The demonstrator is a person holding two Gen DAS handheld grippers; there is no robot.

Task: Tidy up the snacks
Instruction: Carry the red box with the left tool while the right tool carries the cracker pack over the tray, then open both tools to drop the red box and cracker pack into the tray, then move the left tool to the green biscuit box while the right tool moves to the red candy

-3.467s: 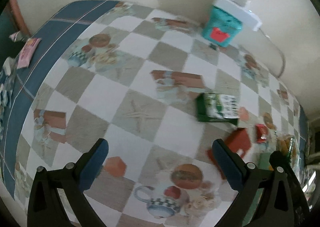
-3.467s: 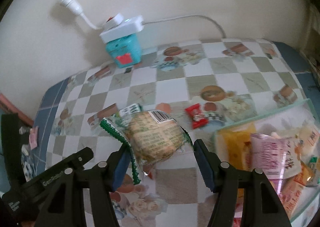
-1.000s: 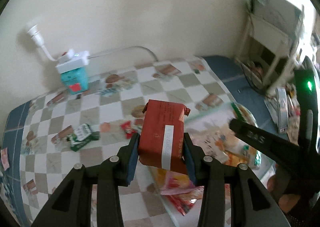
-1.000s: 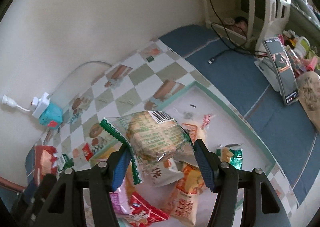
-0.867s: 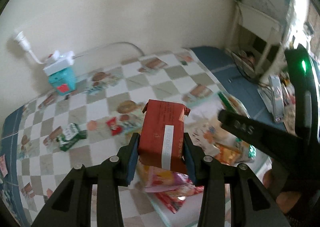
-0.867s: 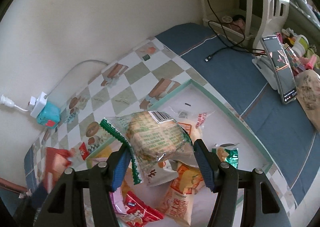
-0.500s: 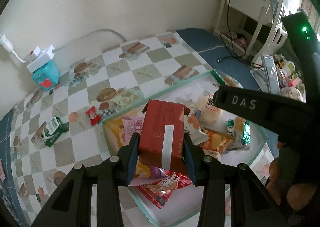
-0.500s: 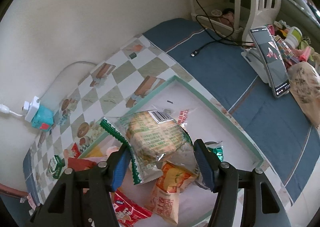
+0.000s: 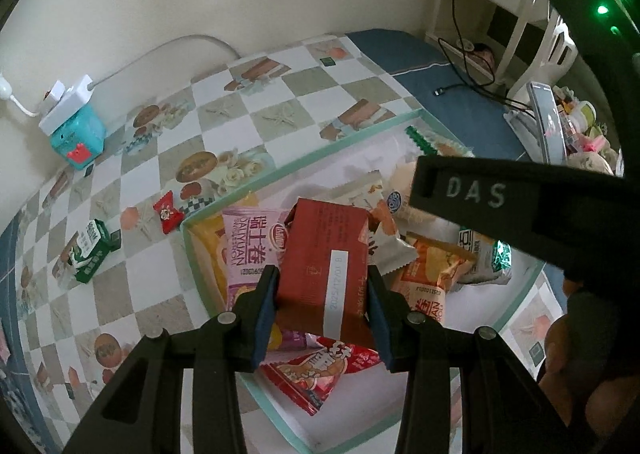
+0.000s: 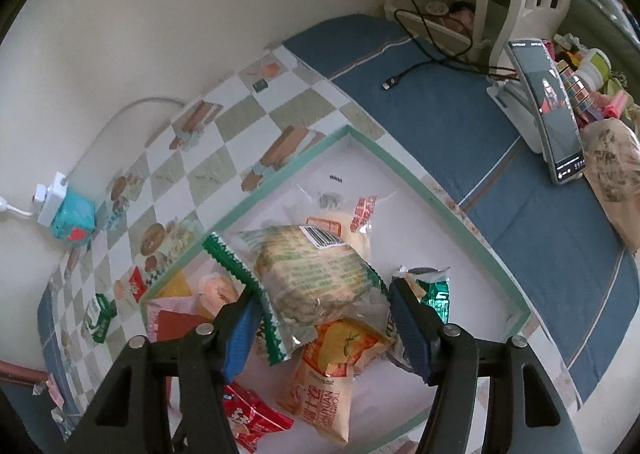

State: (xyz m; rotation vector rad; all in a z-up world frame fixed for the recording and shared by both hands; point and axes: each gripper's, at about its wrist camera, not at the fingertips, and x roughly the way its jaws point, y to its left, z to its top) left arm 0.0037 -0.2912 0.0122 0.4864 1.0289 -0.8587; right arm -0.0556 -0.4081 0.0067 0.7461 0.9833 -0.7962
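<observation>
The left gripper [image 9: 322, 296] is clamped on a red foil-wrapped snack pack [image 9: 323, 266] with a white date strip down its face, held above the near-left part of a white tray with a mint-green rim [image 9: 304, 161]; the right gripper [image 10: 320, 316] grips a clear cake packet with green zigzag edges [image 10: 310, 280] and a barcode on top, held over the middle of the same tray [image 10: 452, 210], though its right pad stands a little off the wrapper while the left pad presses the green seam; the tray lies on a checkered tablecloth [image 9: 280, 102] with food prints, and it already carries a heap of snacks: a pink packet [image 9: 250, 242] printed with DALIYUAN just left of the red pack, an orange packet [image 10: 332, 382] under the cake packet, a red bag [image 9: 320, 370] near the front rim, and a green-and-silver packet [image 10: 430, 292] beside the right gripper's right finger; outside the tray, on the cloth to its left, sit a small red candy [image 9: 167, 211] close to the rim and a green carton [image 9: 90, 250] farther out; a teal box with a white power adapter on top [image 9: 76, 130] stands against the wall; a phone on a stand [image 10: 550, 110] rests on the blue cloth beyond the tray.
</observation>
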